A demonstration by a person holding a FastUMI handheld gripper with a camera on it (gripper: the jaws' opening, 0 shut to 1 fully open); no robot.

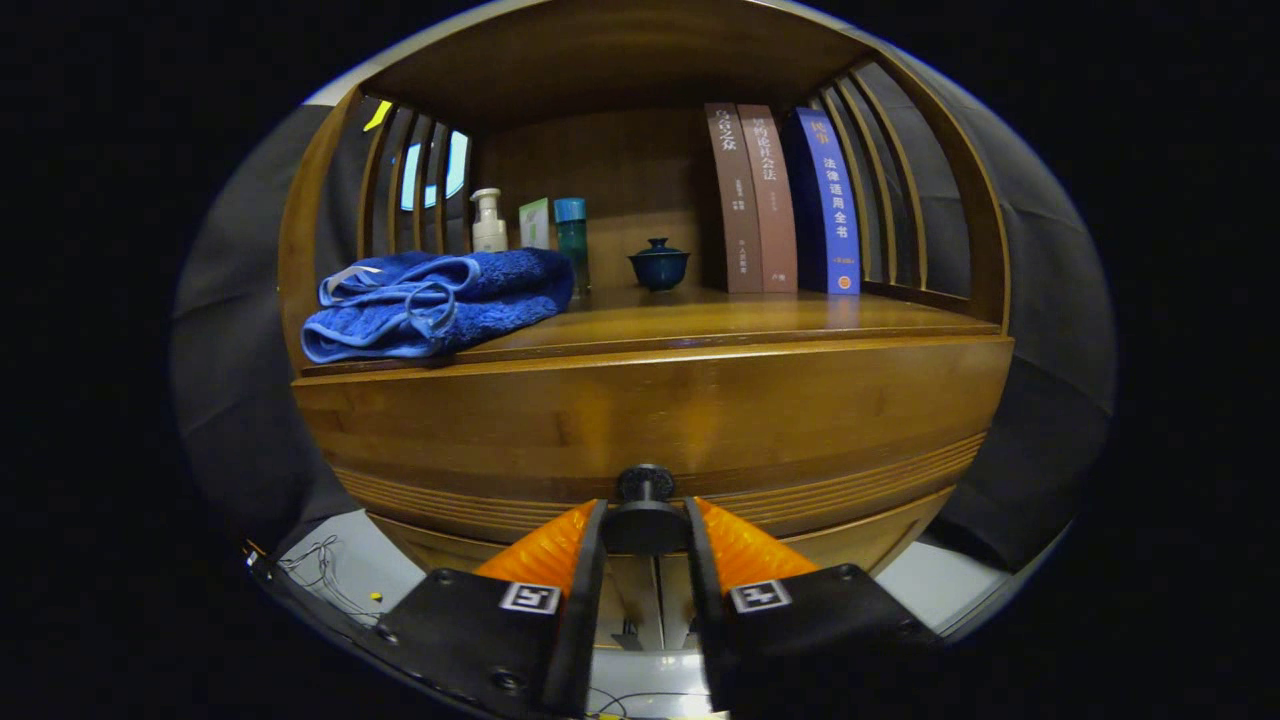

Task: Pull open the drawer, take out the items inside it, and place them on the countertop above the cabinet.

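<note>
The gripper (645, 530) has two wedge-shaped fingers (545, 550) with ribbed outer faces that taper toward their tips. Along the inner side of each finger runs a flat, thin, dark plate. Behind the fingers sit two broad matte black mounting blocks (470, 630), one to each finger, with angular outlines. Each block carries a small square black-and-white fiducial marker (529, 597) near its front edge. Round screw heads (508, 680) dot the blocks' corners, several catching a dull shine.
</note>
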